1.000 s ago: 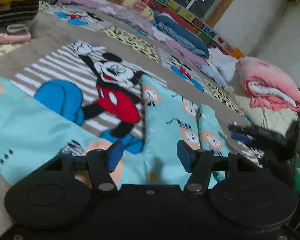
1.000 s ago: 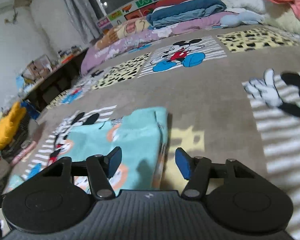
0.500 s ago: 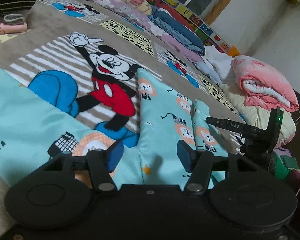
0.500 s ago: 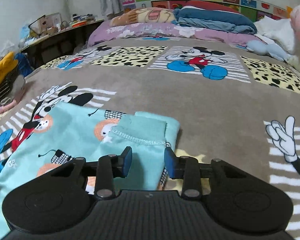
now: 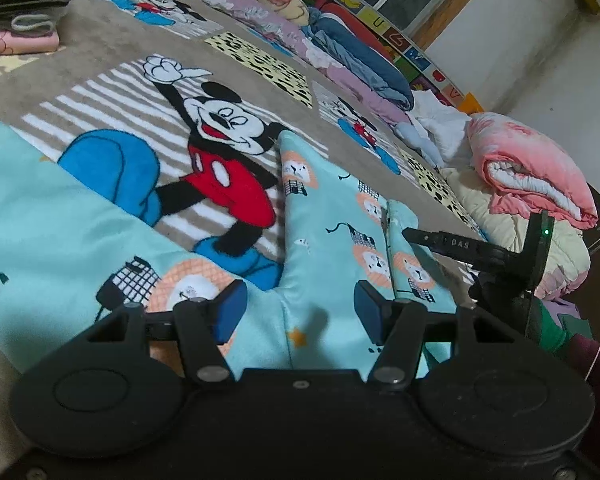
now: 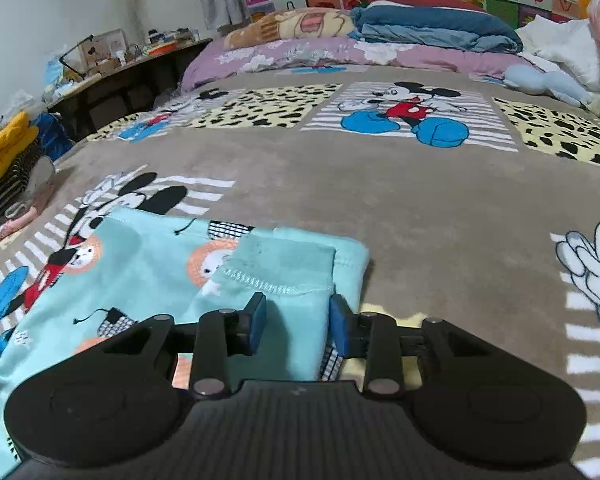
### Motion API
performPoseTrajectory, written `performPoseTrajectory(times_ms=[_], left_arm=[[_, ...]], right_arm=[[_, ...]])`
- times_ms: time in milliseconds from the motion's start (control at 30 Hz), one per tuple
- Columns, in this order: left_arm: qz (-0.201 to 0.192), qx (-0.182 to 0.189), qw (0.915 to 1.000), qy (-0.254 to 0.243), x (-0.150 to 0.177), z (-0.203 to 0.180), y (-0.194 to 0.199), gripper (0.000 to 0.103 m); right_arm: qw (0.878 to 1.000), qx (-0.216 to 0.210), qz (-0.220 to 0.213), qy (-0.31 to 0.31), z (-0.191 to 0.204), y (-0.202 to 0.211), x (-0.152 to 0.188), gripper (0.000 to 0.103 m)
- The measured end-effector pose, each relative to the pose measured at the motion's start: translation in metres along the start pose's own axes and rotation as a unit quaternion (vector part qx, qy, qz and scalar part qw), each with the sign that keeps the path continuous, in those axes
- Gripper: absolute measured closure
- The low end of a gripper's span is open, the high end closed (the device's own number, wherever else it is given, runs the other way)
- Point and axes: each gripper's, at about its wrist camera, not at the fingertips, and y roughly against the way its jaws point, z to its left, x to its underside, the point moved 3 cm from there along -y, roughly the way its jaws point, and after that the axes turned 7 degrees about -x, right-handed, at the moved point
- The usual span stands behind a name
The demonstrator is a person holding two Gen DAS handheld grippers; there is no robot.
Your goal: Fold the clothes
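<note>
Left wrist view – garment: we see teal pyjama trousers [image 5: 332,240], soft thin knit with lion-face prints, spread flat on the bed blanket [image 5: 112,56], legs split in a V.
Left wrist view – blanket: plush grey-brown fleece, cartoon mouse panels, leopard-spot squares.
Left wrist view – left tongs [image 5: 298,312]: spread wide, blue pads empty, hovering over the crotch area of the trousers.
Left wrist view – right side: we see the right tongs' black body [image 5: 496,264] at the far trouser leg.
Left wrist view – bedding: rolled pink quilt [image 5: 532,168] on a cream one; folded blue and purple covers along the wall.
Right wrist view – right tongs [image 6: 298,322]: narrowed, pads either side of the turned-over hem [image 6: 284,268] with zigzag stitching; we cannot tell if they touch the cloth.
Right wrist view – garment: leg end lies near the blanket's middle.
Right wrist view – far left: yellow clothing [image 6: 4,148] on a striped pile.
</note>
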Motion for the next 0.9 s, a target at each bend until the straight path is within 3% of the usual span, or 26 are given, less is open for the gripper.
performPoseTrajectory(times_ms=[100,167,233,633,900], left_arm=[[0.003,0.003,1.0000,0.006,0.000,0.002,0.000,0.045],[0.004,0.005,0.9999,0.011,-0.001,0.003,0.000,0.045],[0.006,0.007,0.9998,0.015,-0.001,0.004,0.000,0.045],[-0.003,0.014,0.9999,0.008,-0.001,-0.001,0.005,0.045],[-0.019,0.016,0.9997,-0.005,-0.001,-0.007,0.009,0.045]], right_arm=[[1.000,-0.007,0.002,-0.019,-0.003,-0.003,-0.003,0.071],[1.000,-0.007,-0.004,-0.017,0.002,0.004,-0.004,0.090],[1.000,-0.008,-0.013,-0.015,0.006,0.013,-0.006,0.096],[0.989,0.022,-0.143,-0.043,0.021,0.138,-0.019,0.097],[0.973,0.068,-0.201,-0.090,0.000,0.217,0.008,0.097]])
